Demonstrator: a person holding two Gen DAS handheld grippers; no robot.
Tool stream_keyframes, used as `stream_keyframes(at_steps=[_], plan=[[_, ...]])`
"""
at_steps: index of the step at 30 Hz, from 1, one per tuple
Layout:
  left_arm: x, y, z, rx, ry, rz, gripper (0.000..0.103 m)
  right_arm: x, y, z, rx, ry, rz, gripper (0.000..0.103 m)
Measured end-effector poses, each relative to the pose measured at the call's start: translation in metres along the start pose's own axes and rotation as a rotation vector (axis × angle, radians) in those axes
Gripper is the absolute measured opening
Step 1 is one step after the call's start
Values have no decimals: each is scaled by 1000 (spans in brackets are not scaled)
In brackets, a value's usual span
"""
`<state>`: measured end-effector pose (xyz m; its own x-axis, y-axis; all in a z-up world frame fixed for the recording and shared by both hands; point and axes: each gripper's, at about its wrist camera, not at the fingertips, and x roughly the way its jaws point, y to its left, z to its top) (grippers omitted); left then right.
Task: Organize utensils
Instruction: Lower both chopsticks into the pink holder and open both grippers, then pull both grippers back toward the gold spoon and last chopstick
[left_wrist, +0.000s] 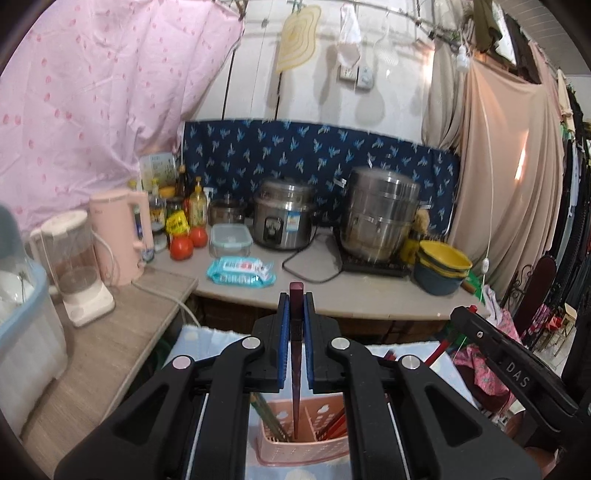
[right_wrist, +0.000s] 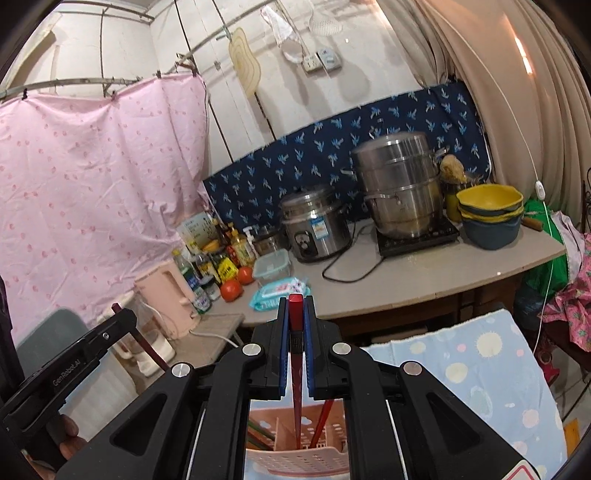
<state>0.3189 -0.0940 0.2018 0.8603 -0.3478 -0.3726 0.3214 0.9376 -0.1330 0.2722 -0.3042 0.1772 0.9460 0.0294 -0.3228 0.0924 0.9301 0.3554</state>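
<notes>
The left gripper (left_wrist: 295, 306) is closed tight on a dark maroon chopstick (left_wrist: 296, 369), held upright with its lower end down inside the pink utensil basket (left_wrist: 303, 448). The right gripper (right_wrist: 296, 310) is likewise clamped on a red chopstick (right_wrist: 296, 387) whose tip reaches into the same basket (right_wrist: 295, 458), beside another red chopstick (right_wrist: 320, 424) leaning there. The basket stands on a pale blue spotted cloth (right_wrist: 480, 369). Behind, at the desk's (left_wrist: 351, 295) near edge lies a wet-wipes pack (left_wrist: 242, 272); a rice cooker (left_wrist: 284, 216) and stacked steel steamer pot (left_wrist: 380, 214) stand along its back edge.
</notes>
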Motion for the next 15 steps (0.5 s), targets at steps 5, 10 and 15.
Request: stream_keyframes(at_steps=[5,10,15], plan=[[15,7,-16,-14,46,4,7,16,-7,-22,-3,57,-21,7],[18,10,-21,-27,52,19,8,22,-10,-28,-11,73,-33,9],[16,12,-22,-31,57,44,23,13,-14,-29,5,35,-62,35]])
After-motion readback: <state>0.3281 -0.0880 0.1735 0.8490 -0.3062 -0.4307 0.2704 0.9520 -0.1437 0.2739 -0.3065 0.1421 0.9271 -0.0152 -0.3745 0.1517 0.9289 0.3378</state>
